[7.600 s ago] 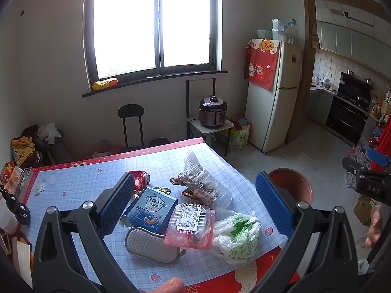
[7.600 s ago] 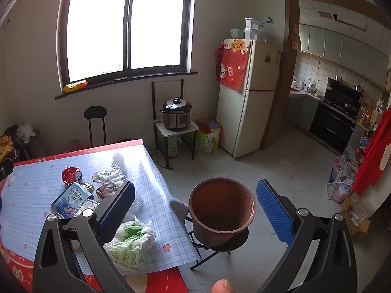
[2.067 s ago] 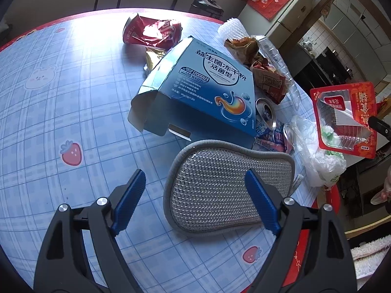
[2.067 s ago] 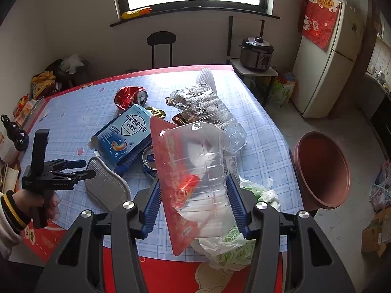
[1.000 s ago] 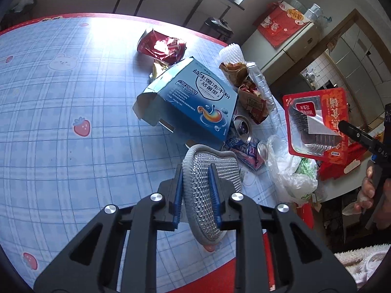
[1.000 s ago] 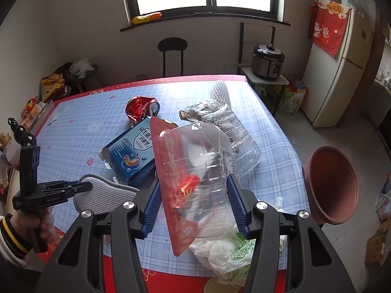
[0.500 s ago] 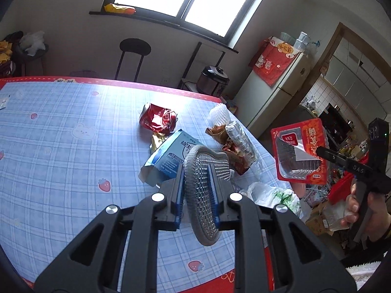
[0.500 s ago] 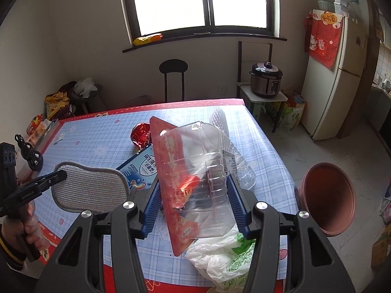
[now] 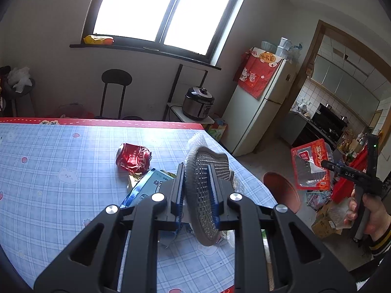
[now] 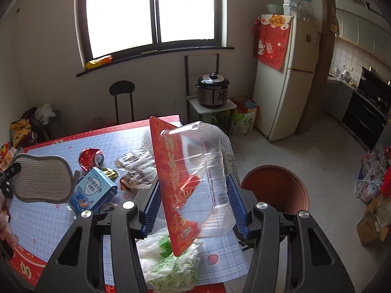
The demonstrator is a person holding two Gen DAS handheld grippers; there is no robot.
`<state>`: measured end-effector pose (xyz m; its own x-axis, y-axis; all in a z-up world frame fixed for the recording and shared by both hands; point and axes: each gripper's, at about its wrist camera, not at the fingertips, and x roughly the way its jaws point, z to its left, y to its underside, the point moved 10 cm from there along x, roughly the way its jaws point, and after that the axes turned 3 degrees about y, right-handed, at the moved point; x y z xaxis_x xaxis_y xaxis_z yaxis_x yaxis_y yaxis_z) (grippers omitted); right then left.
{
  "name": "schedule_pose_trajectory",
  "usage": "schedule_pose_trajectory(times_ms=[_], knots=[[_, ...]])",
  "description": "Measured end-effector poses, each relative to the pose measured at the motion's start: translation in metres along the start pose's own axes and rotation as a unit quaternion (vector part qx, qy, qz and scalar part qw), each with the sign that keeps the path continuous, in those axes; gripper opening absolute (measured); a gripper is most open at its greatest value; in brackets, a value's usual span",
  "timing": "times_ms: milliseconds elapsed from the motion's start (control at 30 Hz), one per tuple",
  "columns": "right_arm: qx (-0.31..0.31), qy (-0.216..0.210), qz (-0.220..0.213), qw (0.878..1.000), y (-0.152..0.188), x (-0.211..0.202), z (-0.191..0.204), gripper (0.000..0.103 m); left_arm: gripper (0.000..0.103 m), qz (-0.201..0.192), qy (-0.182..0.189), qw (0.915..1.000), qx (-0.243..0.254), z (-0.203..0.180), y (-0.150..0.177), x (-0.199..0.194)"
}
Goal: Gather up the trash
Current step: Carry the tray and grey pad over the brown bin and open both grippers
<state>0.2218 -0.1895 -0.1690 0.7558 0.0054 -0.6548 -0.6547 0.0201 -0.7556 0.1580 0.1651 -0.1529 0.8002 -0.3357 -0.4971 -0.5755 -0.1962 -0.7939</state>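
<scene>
Trash is up in the air on both sides right now. The right tool (image 10: 194, 195) is clamped across a clear plastic food tray (image 10: 195, 183) with a red printed film, carried edge-on and tilted above the table (image 10: 48, 214), and that makes sense: the brown bin (image 10: 275, 190) sits just off the table's corner on that side, so the tray looks lined up for a drop. The left tool (image 9: 196, 190) is squeezed tight on a grey mesh pad (image 9: 202, 195), gripped on edge so its flat faces sit against the blue pads, lifted clear of the table.

The tray looks light and crinkly, dented where it is pinched. The pad is oval, grey-rimmed, with a metallic weave. On the table below lie a crushed red can (image 9: 133, 157), a blue carton (image 10: 94, 190), crumpled wrappers (image 10: 136, 168) and a white plastic bag (image 10: 171, 263). Plenty left to clear, I'd say.
</scene>
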Motion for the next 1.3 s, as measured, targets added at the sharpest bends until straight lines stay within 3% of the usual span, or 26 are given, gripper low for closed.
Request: schedule_pose_trajectory(times_ms=[167, 300, 400, 533, 800, 1100, 1167, 1200, 1233, 1300], knots=[[0.029, 0.032, 0.009, 0.999, -0.003, 0.021, -0.084, 0.051, 0.021, -0.015, -0.026, 0.9995, -0.006, -0.027, -0.002, 0.003], [0.05, 0.016, 0.006, 0.999, -0.008, 0.033, -0.135, 0.051, 0.021, -0.018, -0.039, 0.9988, -0.024, -0.058, -0.001, 0.009], [0.059, 0.008, 0.005, 0.998, -0.011, 0.04, -0.167, 0.051, 0.021, -0.018, -0.053, 0.9983, -0.014, -0.085, -0.004, 0.021], [0.066, -0.005, -0.003, 0.998, -0.014, 0.046, -0.204, 0.051, 0.021, -0.015, -0.046, 0.9988, 0.004, -0.134, -0.009, 0.047], [0.088, -0.017, -0.013, 0.996, -0.011, 0.045, -0.262, 0.051, 0.021, 0.002, 0.017, 0.9976, 0.067, -0.264, -0.017, 0.136], [0.092, 0.005, -0.012, 0.996, 0.005, 0.035, -0.312, 0.051, 0.023, 0.027, 0.084, 0.9888, 0.121, -0.394, -0.005, 0.247], [0.096, 0.009, -0.013, 0.995, 0.008, 0.032, -0.32, 0.051, 0.039, 0.032, 0.102, 0.9858, 0.129, -0.413, -0.003, 0.264], [0.098, 0.011, -0.015, 0.995, 0.009, 0.031, -0.323, 0.051, 0.069, 0.031, 0.1, 0.9854, 0.134, -0.418, -0.004, 0.268], [0.099, 0.013, -0.017, 0.995, 0.009, 0.03, -0.325, 0.051, 0.088, 0.022, 0.095, 0.9856, 0.138, -0.421, -0.006, 0.268], [0.1, 0.016, -0.023, 0.995, 0.009, 0.028, -0.325, 0.051, 0.09, 0.005, 0.094, 0.9849, 0.146, -0.424, -0.013, 0.261]])
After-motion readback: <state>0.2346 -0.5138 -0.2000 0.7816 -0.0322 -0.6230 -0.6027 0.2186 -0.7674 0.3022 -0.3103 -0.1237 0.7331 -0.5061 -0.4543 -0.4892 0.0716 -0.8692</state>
